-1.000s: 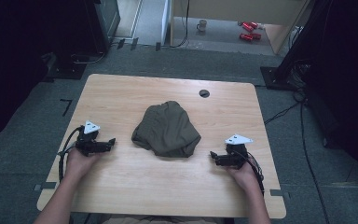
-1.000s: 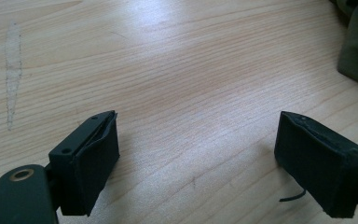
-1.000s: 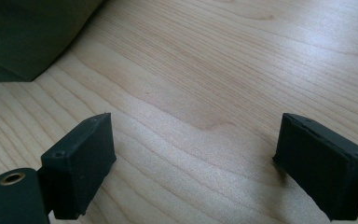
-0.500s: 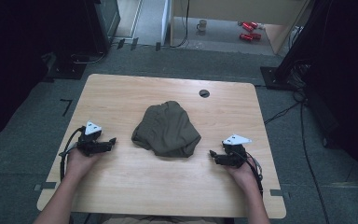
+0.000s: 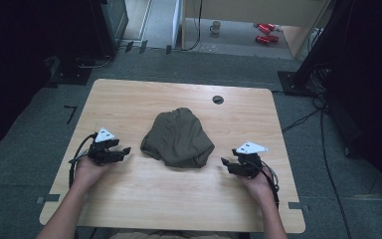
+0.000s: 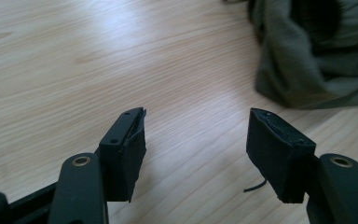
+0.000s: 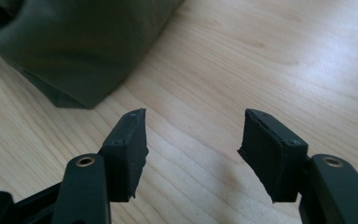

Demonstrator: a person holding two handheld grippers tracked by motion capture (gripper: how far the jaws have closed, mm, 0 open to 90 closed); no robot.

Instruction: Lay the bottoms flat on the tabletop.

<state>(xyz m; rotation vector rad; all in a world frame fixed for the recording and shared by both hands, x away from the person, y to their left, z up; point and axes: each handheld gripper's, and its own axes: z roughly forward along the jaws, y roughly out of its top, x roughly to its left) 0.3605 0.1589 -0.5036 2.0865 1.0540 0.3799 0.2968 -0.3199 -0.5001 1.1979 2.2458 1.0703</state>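
A crumpled olive-green cloth [image 5: 178, 140] lies heaped in the middle of the wooden table [image 5: 144, 94]. My left gripper [image 5: 126, 150] rests on the table a short way left of it, pointing at it; the cloth [image 6: 307, 56] shows at the upper right of the left gripper view. My right gripper [image 5: 224, 161] rests to the right of the heap, with the cloth [image 7: 74, 42] at the upper left of its view. Both grippers [image 6: 196, 135] [image 7: 193, 135] are open with only bare wood between the jaws, and both pairs of jaws have just been closing.
A round dark cable hole [image 5: 218, 99] sits near the table's far edge. Beyond the table are grey floor, cables [image 5: 303, 119], dark stands [image 5: 313, 64] and red cans [image 5: 266, 31] at the back. A person's forearms [image 5: 69, 209] enter from the near edge.
Both hands stay in place beside the cloth. The right gripper has shifted very slightly; the cloth has not moved.
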